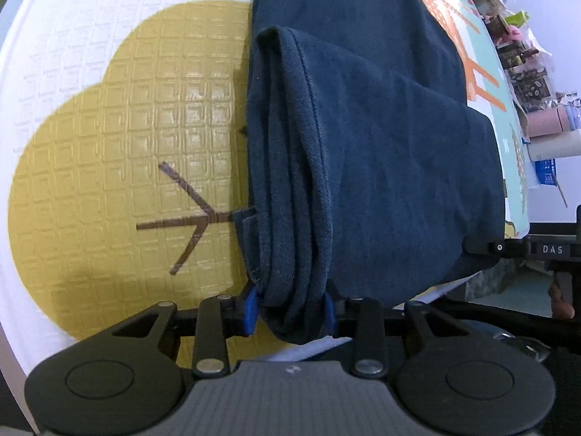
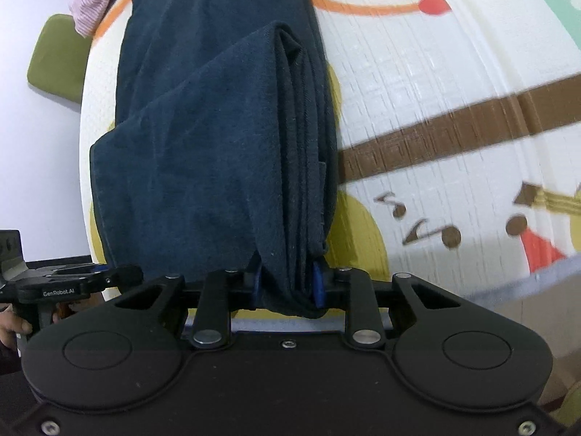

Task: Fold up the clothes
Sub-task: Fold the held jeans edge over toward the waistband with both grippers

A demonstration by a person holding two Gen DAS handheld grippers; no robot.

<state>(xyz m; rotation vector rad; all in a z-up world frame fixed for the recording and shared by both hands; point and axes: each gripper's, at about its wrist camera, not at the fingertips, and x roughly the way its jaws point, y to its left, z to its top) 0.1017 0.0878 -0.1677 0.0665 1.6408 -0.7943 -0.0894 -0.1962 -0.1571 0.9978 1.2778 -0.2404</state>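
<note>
Both tongs (image 1: pixel 290 307) (image 2: pixel 288 285) clamped on navy garment (image 1: pixel 363 145).

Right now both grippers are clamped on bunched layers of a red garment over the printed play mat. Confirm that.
Not quite: the garment is dark navy blue, not red, as the left wrist view shows plainly. The rest holds: the left gripper and the right gripper are each shut on bunched layers of it, over the printed play mat.

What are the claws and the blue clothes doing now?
Left claw shut on blue garment. Right claw shut on it too. Garment half folded over play mat. Nothing blocking.
</note>
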